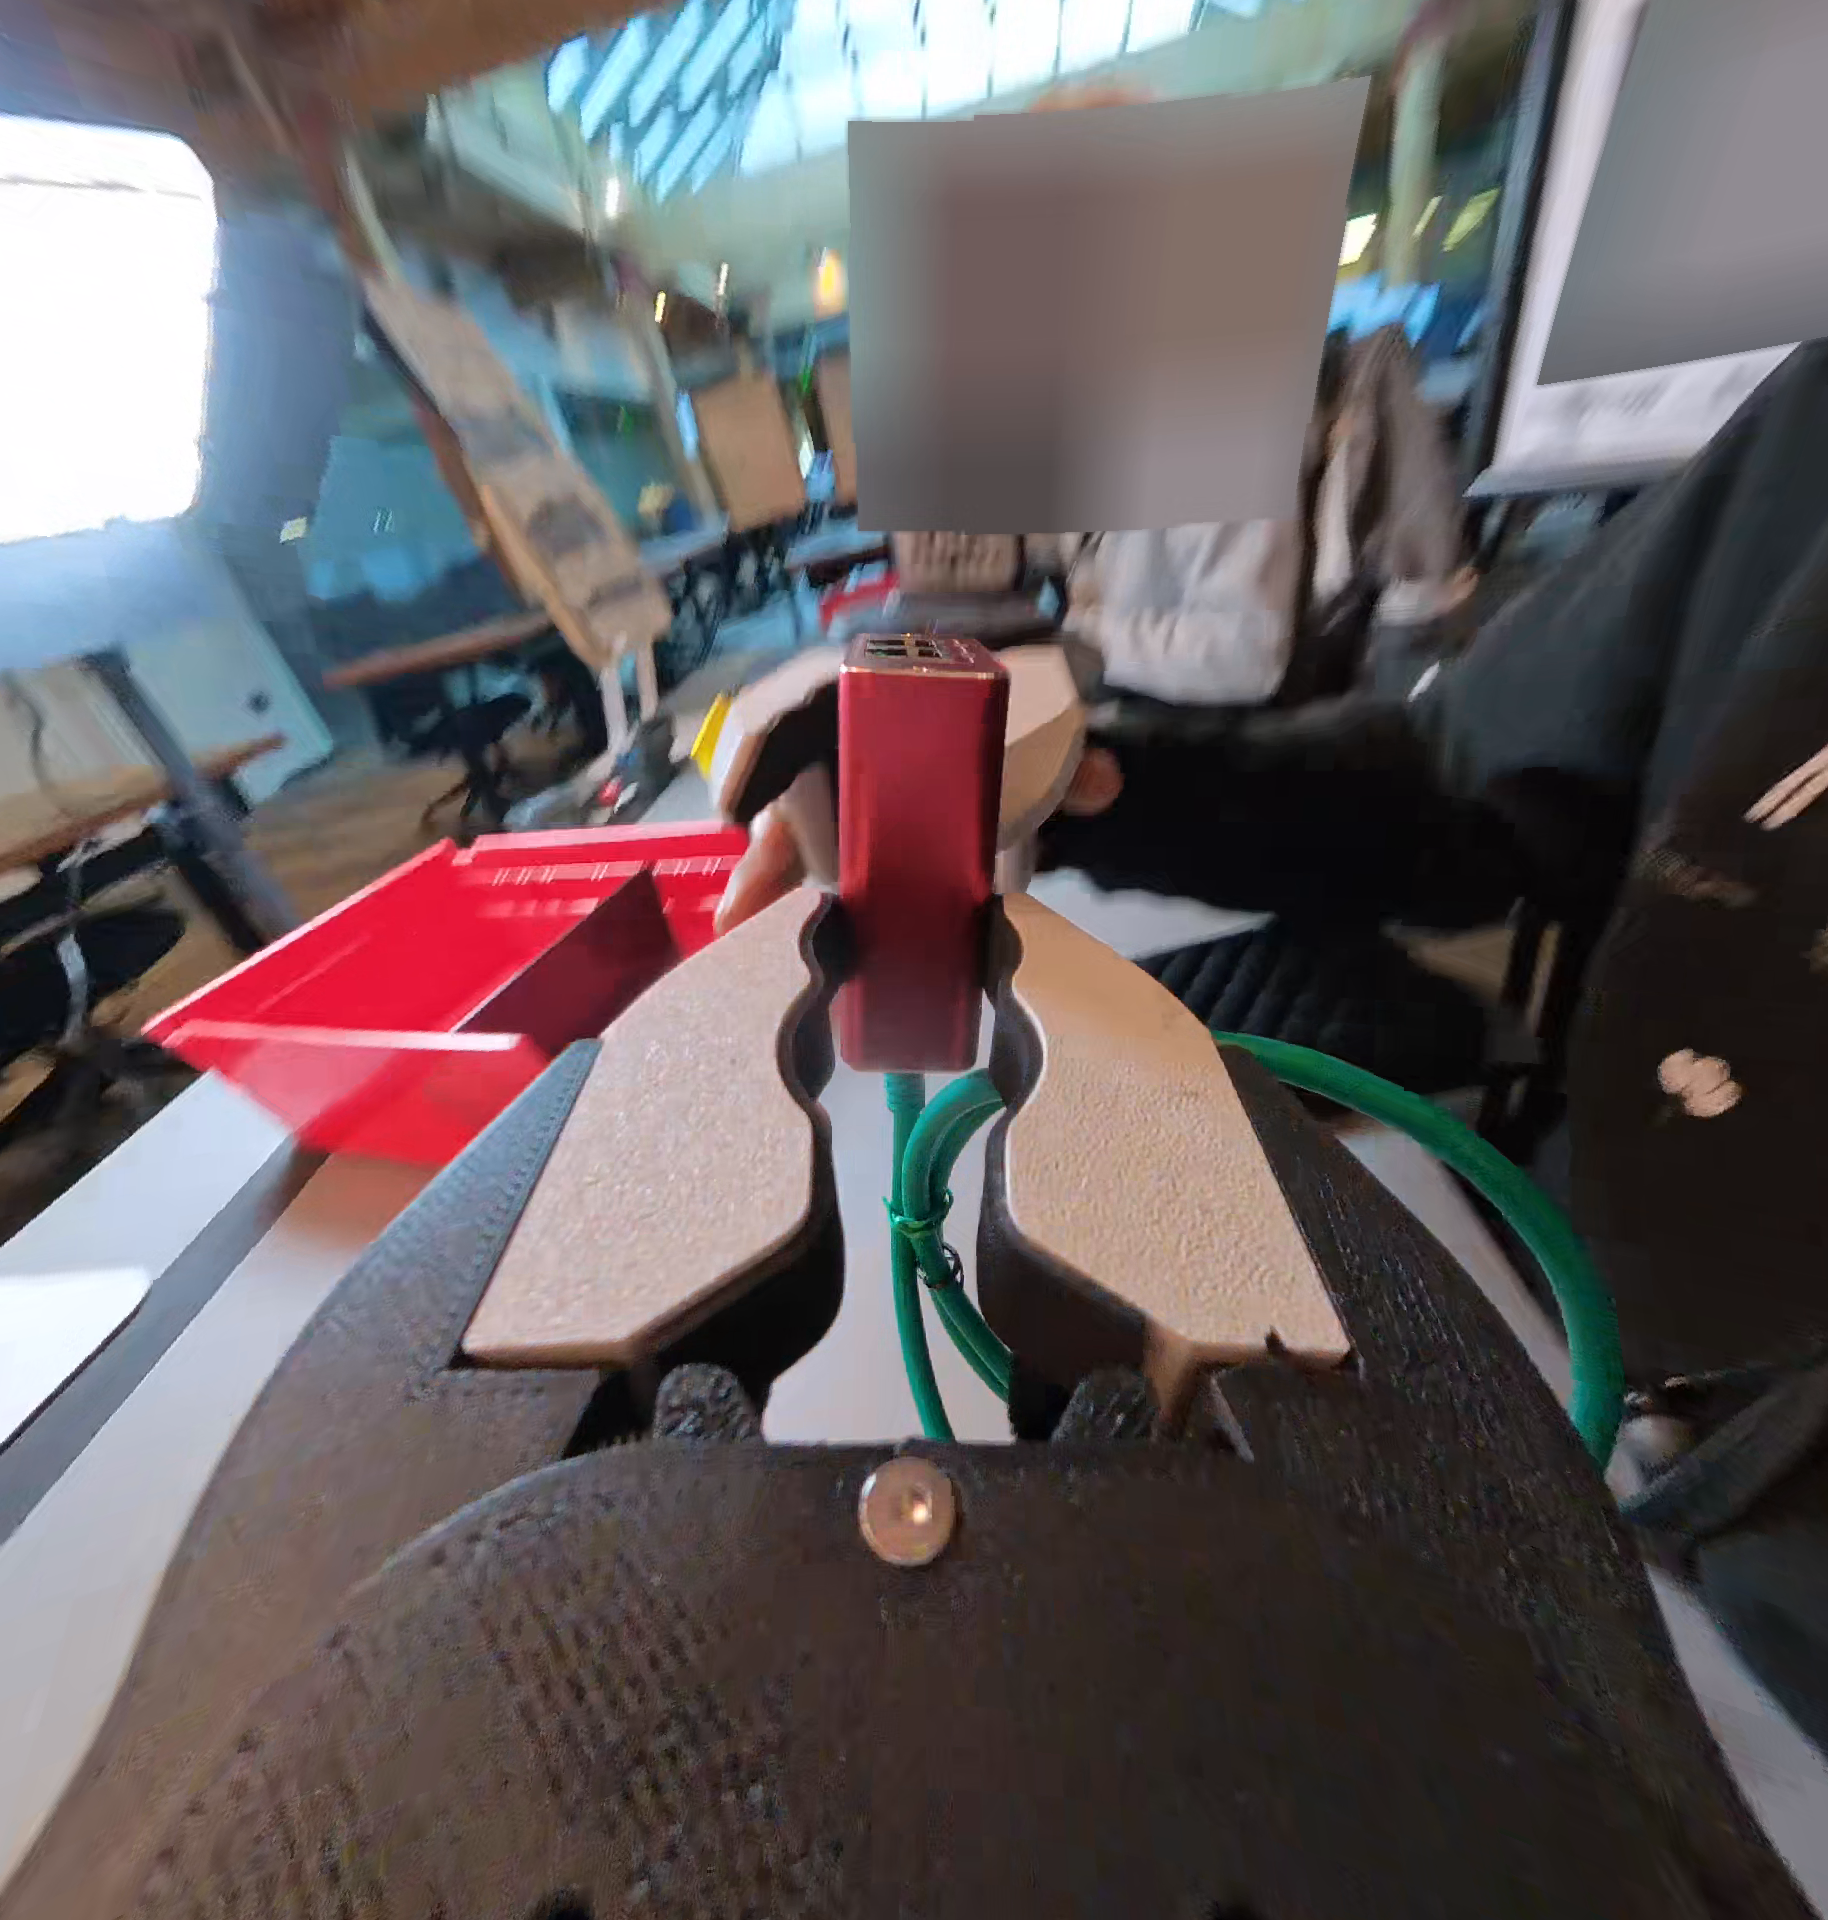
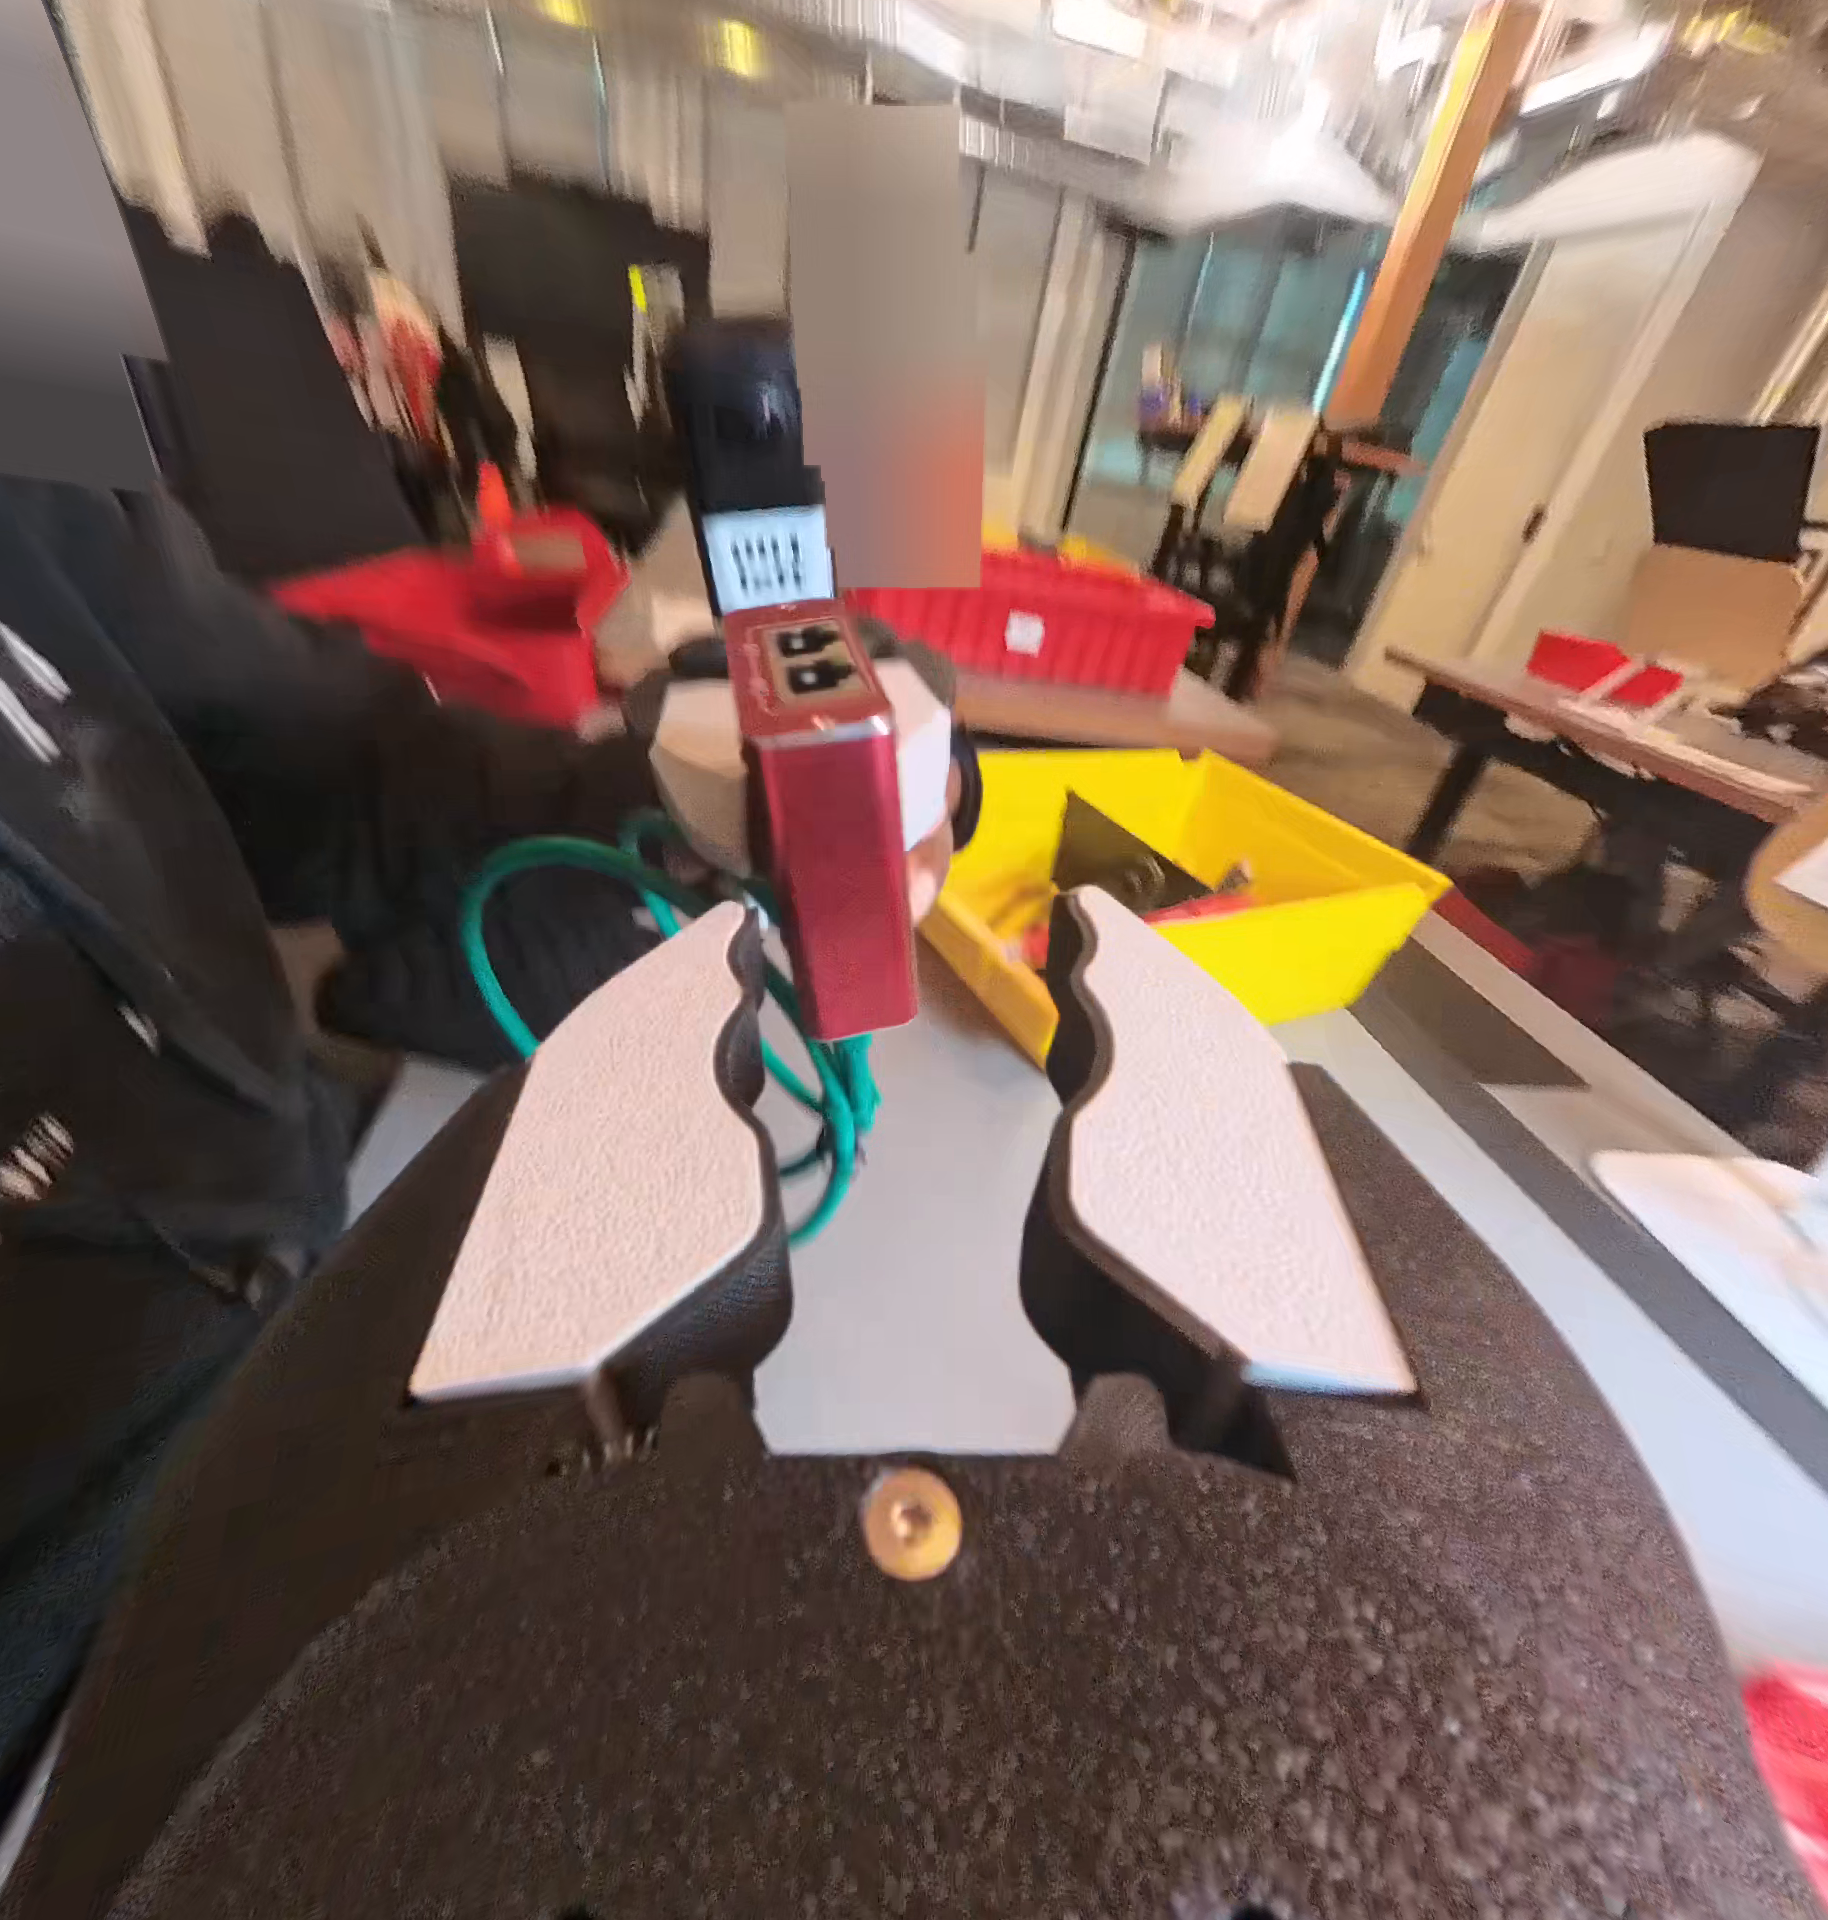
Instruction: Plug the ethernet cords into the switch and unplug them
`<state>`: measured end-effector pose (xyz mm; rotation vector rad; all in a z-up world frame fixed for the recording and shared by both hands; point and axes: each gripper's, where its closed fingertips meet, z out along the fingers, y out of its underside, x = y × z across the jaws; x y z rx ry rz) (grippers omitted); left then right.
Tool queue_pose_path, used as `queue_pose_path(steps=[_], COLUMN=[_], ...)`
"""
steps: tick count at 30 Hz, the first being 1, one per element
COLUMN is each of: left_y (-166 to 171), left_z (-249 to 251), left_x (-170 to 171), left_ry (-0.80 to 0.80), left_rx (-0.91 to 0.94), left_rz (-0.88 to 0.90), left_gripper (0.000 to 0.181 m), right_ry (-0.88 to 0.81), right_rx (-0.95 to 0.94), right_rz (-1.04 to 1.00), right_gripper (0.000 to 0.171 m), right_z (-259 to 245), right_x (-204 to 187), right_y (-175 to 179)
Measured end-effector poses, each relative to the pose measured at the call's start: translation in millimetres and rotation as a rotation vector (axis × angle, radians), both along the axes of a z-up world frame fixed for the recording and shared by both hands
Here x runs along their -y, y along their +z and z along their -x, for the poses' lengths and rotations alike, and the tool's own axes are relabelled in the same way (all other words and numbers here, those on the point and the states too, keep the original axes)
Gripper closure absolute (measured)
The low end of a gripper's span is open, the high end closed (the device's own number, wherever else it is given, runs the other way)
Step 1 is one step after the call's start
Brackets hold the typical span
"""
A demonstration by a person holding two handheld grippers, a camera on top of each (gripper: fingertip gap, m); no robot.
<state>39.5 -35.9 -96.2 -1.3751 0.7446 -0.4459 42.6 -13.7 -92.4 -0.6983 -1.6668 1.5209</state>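
the left gripper point(image 1: 915, 935) clenches the red switch point(image 1: 915, 862) upright, ports on top; the right gripper point(image 2: 905, 935), released, faces it, green ethernet cords point(image 2: 827, 1091) hanging below.

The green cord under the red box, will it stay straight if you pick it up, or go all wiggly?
Probably wiggly. The green cord already curves in loose loops beside the red switch, so it likely flops and dangles. A thin tie bunches part of it, so that part may lift as one clump. It looks light.
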Motion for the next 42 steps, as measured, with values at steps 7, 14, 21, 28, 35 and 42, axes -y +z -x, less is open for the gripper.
queue_pose_path(steps=[7,14,21,28,35,42], left_y=[-7,-25,-47,-17,-2,-10], left_z=[10,34,28,33,6,21], left_x=[-5,-14,-11,10,22,21], left_ry=[-0.012,0.276,0.245,0.148,0.062,0.115], left_rx=[0.069,-0.342,-0.475,-0.327,-0.307,-0.325], left_rz=[0.049,0.066,0.017,-0.122,-0.216,-0.166], left_gripper=[0.154,0.136,0.154,0.155,0.155,0.154], right_ry=[-0.040,-0.291,-0.157,-0.106,0.032,-0.020], right_rx=[0.001,0.374,0.309,0.234,0.171,0.128], right_rz=[-0.186,-0.798,-0.649,-0.587,-0.719,-0.662], right_gripper=[0.145,0.144,0.143,0.119,0.135,0.145], right_z=[15,28,38,29,34,38], right_x=[19,-20,9,-8,28,26], right_y=[-8,-62,-62,-55,-54,-48])
